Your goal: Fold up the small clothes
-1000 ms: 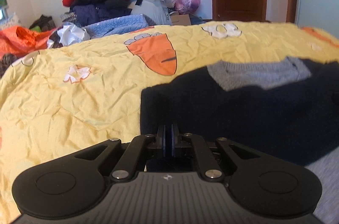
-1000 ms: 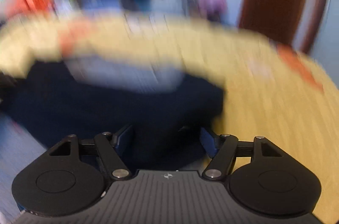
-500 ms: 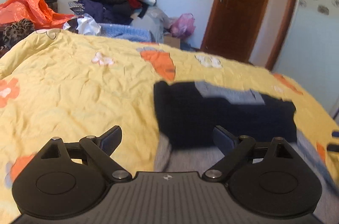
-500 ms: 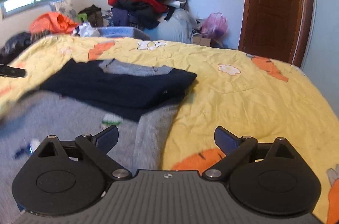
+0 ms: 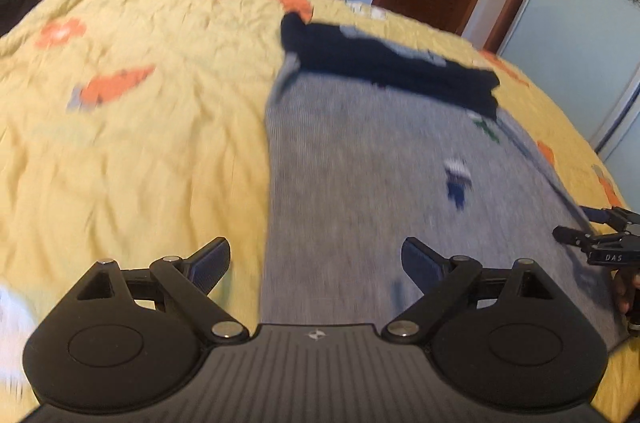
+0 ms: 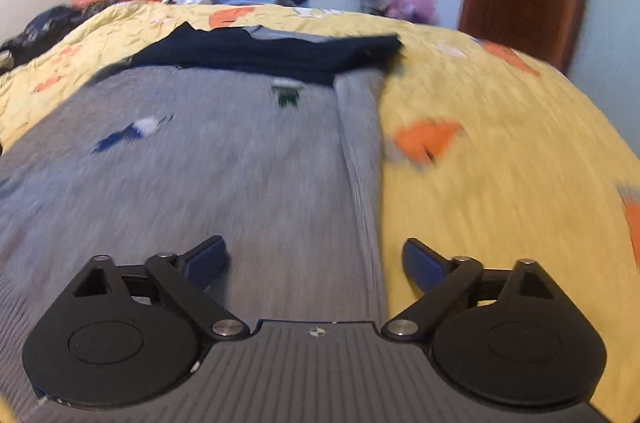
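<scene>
With its navy upper part folded down, the grey knit garment (image 6: 224, 175) lies flat; left gripper (image 5: 316, 263) and right gripper (image 6: 316, 263) hover spread wide, empty, probably positioned for the near corners.

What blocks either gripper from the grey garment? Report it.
Nothing visible does. The left gripper and right gripper, both with jaws open, hang right over the grey garment. Only the folded dark garment lies across its far end.
</scene>
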Demonstrator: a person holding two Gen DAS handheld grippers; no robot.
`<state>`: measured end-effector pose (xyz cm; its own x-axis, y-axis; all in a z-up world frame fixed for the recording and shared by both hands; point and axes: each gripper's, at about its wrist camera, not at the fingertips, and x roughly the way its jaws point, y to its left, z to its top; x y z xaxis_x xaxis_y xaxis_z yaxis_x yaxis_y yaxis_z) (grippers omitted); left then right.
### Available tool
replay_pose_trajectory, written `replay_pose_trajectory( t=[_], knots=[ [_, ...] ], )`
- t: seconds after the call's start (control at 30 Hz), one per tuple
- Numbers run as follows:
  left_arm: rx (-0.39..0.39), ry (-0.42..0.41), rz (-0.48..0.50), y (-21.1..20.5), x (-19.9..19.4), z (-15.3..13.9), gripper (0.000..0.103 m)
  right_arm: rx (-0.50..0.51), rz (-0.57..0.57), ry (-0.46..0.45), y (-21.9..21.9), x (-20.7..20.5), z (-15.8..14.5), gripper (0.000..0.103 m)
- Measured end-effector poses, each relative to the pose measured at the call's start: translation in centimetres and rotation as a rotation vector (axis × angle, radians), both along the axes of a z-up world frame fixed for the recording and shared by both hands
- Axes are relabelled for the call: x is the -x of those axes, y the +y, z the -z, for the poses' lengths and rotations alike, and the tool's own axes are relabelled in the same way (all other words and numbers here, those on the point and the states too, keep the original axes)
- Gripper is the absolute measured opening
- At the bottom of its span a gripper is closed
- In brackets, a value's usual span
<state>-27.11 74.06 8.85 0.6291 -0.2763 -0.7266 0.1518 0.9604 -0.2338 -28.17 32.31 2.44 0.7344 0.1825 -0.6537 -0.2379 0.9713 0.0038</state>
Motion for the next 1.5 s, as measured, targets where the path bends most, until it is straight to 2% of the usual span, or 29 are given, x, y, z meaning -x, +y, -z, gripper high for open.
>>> replay_pose_trajectory(
  t=[0.1, 0.2, 0.27, 0.37, 0.5, 0.6, 0.7, 0.77, 0.83, 1.03, 1.17, 1.33, 1.5],
  knots=[
    [-0.046, 0.016, 0.002, 0.5, 4.1, -0.1, 0.094, 0.005, 0.031, -0.013, -1.3, 5.2, 0.2, 0.100],
    [-0.073, 0.069, -0.014, 1.4, 7.5, 0.7, 0.094, -0.013, 0.059, -0.012, -2.4, 8.3, 0.5, 0.101],
    [-0.093, 0.041, -0.016, 1.5, 9.7, 1.2, 0.099, -0.022, 0.053, -0.022, -2.6, 9.5, 0.6, 0.100],
    [-0.101, 0.010, -0.039, 1.4, 11.1, 1.3, 0.100, -0.035, 0.039, -0.028, -2.5, 10.3, 0.6, 0.098],
    [-0.145, -0.005, -0.006, -0.4, 11.1, 1.4, 0.100, -0.043, 0.011, -0.030, -1.8, 10.6, 0.3, 0.094],
    [-0.143, 0.007, -0.020, -1.1, 10.5, 1.4, 0.100, -0.060, 0.003, -0.019, -1.0, 10.4, 0.2, 0.094],
    [-0.148, 0.046, -0.049, -1.7, 9.3, 1.2, 0.100, -0.033, 0.017, 0.023, 0.1, 9.6, -0.1, 0.095],
    [-0.157, 0.084, -0.071, -2.5, 8.5, 1.2, 0.100, -0.034, 0.053, 0.091, 0.5, 8.8, -0.5, 0.103],
    [-0.191, 0.123, -0.091, -3.4, 8.0, 1.1, 0.099, -0.002, 0.076, 0.141, 1.2, 8.2, -0.7, 0.103],
    [-0.145, 0.193, -0.143, -4.6, 7.3, 0.8, 0.098, 0.005, 0.127, 0.197, 1.7, 7.3, -1.0, 0.103],
    [-0.190, 0.193, -0.149, -5.5, 7.3, 0.8, 0.095, 0.011, 0.140, 0.191, 2.1, 7.4, -1.0, 0.103],
    [-0.202, 0.200, -0.160, -5.7, 7.2, 0.5, 0.088, 0.008, 0.137, 0.173, 1.9, 7.6, -0.8, 0.103],
    [-0.221, 0.198, -0.154, -6.4, 7.2, 0.5, 0.084, 0.006, 0.137, 0.164, 2.0, 7.8, -0.8, 0.103]
  ],
)
